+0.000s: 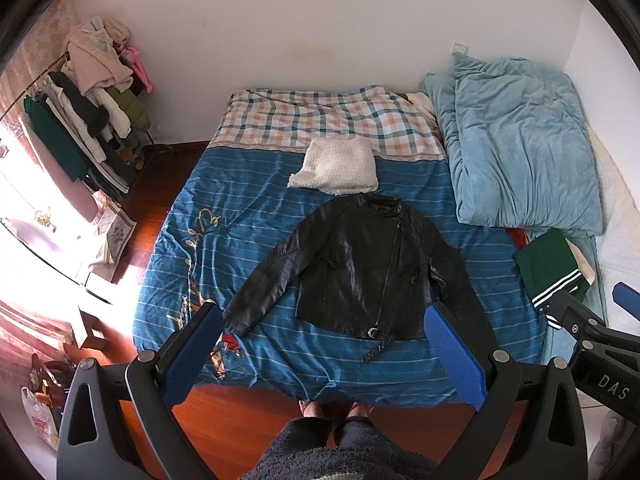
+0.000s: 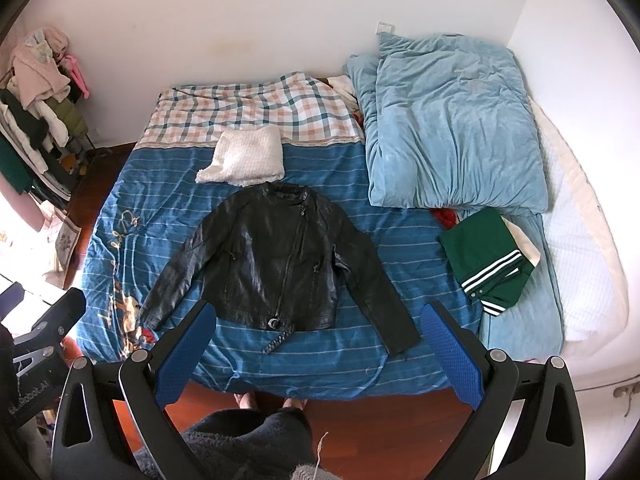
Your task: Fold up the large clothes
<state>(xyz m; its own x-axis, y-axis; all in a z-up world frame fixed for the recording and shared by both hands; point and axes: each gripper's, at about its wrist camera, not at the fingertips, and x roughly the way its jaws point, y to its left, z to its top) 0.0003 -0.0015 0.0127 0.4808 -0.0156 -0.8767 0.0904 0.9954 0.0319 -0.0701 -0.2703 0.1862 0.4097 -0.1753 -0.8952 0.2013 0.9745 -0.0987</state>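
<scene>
A black leather jacket (image 1: 360, 264) lies flat and face up on the blue striped bedspread (image 1: 240, 208), both sleeves spread out to the sides. It also shows in the right wrist view (image 2: 272, 260). My left gripper (image 1: 324, 316) is open and empty, held high above the jacket's hem near the bed's foot. My right gripper (image 2: 318, 316) is open and empty too, above the hem and the right sleeve's cuff. The right gripper shows at the right edge of the left wrist view (image 1: 592, 312).
A folded white knit (image 1: 340, 168) lies above the jacket's collar. A folded green garment with white stripes (image 2: 488, 260) lies to the right. A light blue duvet (image 2: 452, 128) is heaped at the far right. A clothes rack (image 1: 80, 120) stands left of the bed. Wooden floor (image 1: 248, 412) lies below.
</scene>
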